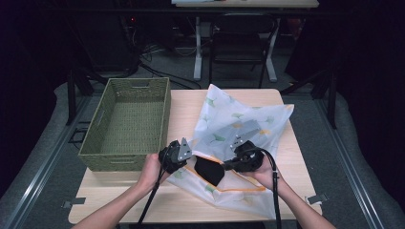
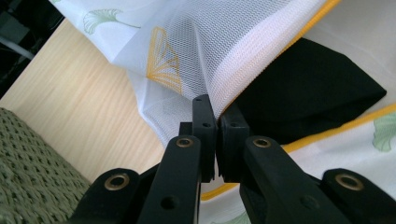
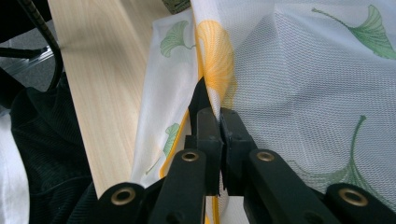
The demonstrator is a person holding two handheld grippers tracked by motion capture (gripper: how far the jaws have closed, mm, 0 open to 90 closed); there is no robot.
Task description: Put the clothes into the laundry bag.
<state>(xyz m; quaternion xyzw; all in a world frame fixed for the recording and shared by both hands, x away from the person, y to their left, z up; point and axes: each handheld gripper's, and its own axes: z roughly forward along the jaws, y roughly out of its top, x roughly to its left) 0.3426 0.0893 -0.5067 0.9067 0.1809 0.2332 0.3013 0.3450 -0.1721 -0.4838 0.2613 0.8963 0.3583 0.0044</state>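
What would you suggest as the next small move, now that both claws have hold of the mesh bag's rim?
Probably ease the left claw and right claw apart to widen the mouth of the mesh bag. Both are shut on its orange-trimmed rim, and the black garment sits half in the opening.

Both grippers clamped, forearms reaching in from below

The left gripper (image 1: 175, 155) sits in the left hand (image 1: 152, 171), its black jaws pressed together with only a sliver between the pads. The right gripper (image 1: 244, 156), held by the right hand (image 1: 265, 172), has its jaws closed tight too. The two forearms angle inward, cables trailing back.
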